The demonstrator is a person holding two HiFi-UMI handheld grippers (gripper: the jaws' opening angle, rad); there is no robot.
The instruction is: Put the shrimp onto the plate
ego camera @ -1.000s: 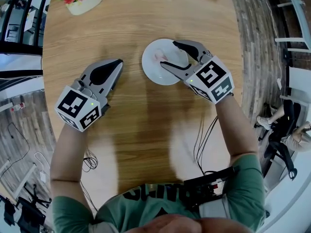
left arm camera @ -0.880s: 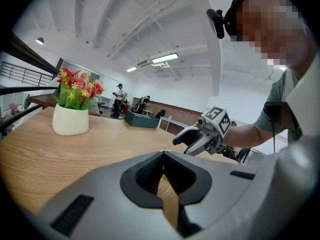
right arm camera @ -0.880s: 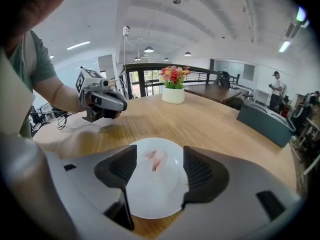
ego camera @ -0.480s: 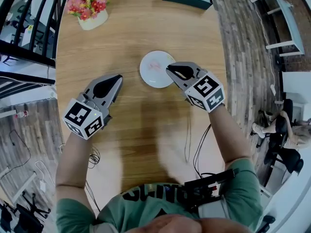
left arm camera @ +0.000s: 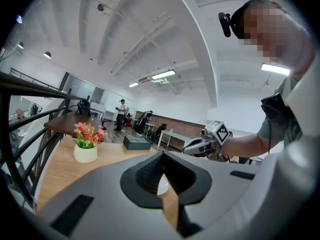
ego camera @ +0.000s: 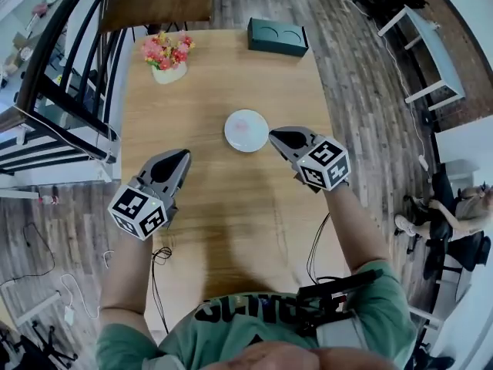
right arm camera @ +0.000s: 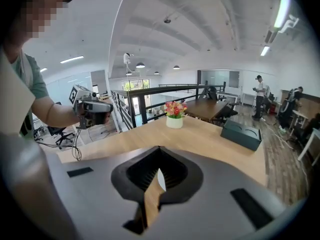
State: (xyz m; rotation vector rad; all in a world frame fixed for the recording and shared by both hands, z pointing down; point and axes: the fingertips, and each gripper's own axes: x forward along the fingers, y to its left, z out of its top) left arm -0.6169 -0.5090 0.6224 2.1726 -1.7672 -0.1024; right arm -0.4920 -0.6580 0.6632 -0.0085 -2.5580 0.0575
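Wooden table (ego camera: 216, 214) lies under me. My left tongs (ego camera: 180, 157) are closed and empty. My right tongs (ego camera: 274, 136) have just been closing on nothing, tips just beside the white plate (ego camera: 230, 133), where the pink shrimp (ego camera: 244, 126) lies. Beyond stand a flower pot (ego camera: 169, 72) and a dark green box (ego camera: 277, 37).

Three things sit on a long, pale wooden tabletop (ego camera: 231, 222). A small white plate (ego camera: 246, 130) lies near the middle, ahead of the left claw (ego camera: 183, 156) and off to its right. Well beyond that claw, toward the far end, stands a white pot of pink and red flowers (ego camera: 168, 58). A dark green box (ego camera: 277, 37) lies at the far edge, farther right than the plate and well apart from the pot.
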